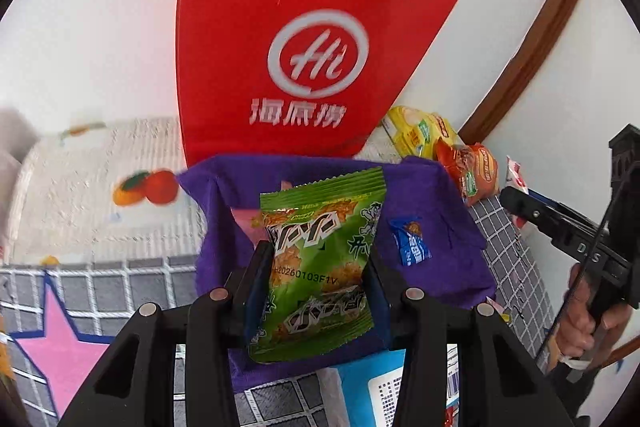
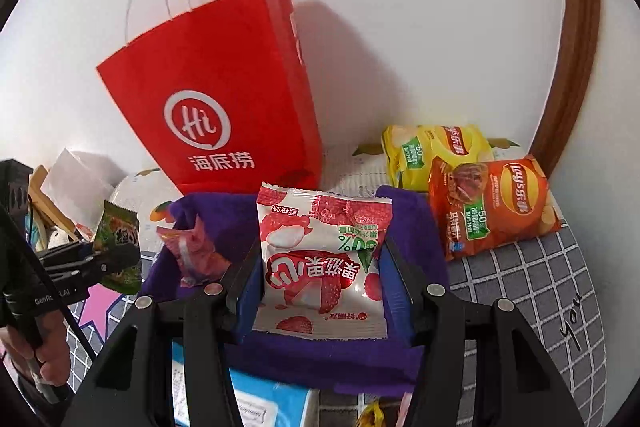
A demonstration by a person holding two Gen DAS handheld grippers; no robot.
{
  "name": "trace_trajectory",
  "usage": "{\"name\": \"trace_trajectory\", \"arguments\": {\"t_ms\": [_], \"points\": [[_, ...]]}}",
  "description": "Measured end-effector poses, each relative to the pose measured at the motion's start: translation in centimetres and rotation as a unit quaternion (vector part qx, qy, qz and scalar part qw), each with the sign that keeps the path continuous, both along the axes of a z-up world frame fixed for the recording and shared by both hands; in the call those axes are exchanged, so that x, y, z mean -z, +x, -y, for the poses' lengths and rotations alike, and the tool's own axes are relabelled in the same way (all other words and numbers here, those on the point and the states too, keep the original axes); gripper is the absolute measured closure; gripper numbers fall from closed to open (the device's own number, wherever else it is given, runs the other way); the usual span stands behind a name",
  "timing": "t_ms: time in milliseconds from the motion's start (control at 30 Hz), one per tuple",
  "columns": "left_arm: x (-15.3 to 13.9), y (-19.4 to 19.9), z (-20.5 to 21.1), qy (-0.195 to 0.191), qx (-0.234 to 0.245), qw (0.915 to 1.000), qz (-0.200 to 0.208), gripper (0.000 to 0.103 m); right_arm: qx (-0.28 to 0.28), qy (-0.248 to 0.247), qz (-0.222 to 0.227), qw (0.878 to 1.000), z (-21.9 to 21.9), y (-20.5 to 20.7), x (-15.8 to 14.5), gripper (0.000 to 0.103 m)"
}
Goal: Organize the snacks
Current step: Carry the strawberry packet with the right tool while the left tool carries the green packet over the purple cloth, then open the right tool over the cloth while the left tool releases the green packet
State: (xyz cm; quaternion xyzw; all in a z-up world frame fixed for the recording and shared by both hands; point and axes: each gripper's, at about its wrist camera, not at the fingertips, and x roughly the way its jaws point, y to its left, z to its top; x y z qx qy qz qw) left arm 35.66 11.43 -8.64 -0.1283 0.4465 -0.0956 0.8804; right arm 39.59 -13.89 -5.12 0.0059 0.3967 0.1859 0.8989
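From the left wrist, the left gripper (image 1: 318,267) has its fingers pinching a green snack packet (image 1: 320,259), held upright over a purple fabric bin (image 1: 440,259) in which a small blue packet (image 1: 412,241) lies. A red paper bag (image 1: 304,27) stands behind.

From the right wrist, the right gripper (image 2: 320,275) fingers clamp a white-and-red fruit snack packet (image 2: 322,259) above the same bin (image 2: 416,227), near a pink packet (image 2: 192,255). An orange chip bag (image 2: 492,203) and a yellow chip bag (image 2: 436,151) lie beside it.

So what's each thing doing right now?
Green snack packet: sealed, clamped in the left gripper.
Strawberry packet: sealed, clamped in the right gripper.
Purple cloth bin: open.
Red paper bag: upright.
Orange chip bag: sealed, lying flat.
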Motion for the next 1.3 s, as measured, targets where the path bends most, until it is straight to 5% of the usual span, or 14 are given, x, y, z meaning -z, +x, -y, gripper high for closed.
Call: {"name": "trace_trajectory", "arguments": {"t_ms": [133, 633, 1167, 1300], "points": [[2.4, 1.2, -0.3, -0.007, -0.003, 0.9994, -0.034, 0.061, 0.002, -0.005, -0.024, 1.000, 0.2, 1.5, 2.2, 0.049], [4.6, 1.8, 0.0, -0.011, 0.014, 0.9977, -0.066, 0.063, 0.001, -0.038, -0.142, 0.989, 0.3, 5.0, 9.2, 0.049], [5.3, 2.3, 0.5, -0.010, 0.017, 0.9966, -0.079, 0.062, -0.008, -0.074, -0.158, 0.985, -1.2, 5.8, 11.2, 0.048], [5.3, 2.5, 0.3, -0.027, 0.019, 0.9957, -0.086, 0.054, -0.008, -0.089, -0.153, 0.984, -1.7, 5.9, 11.6, 0.038]]}}
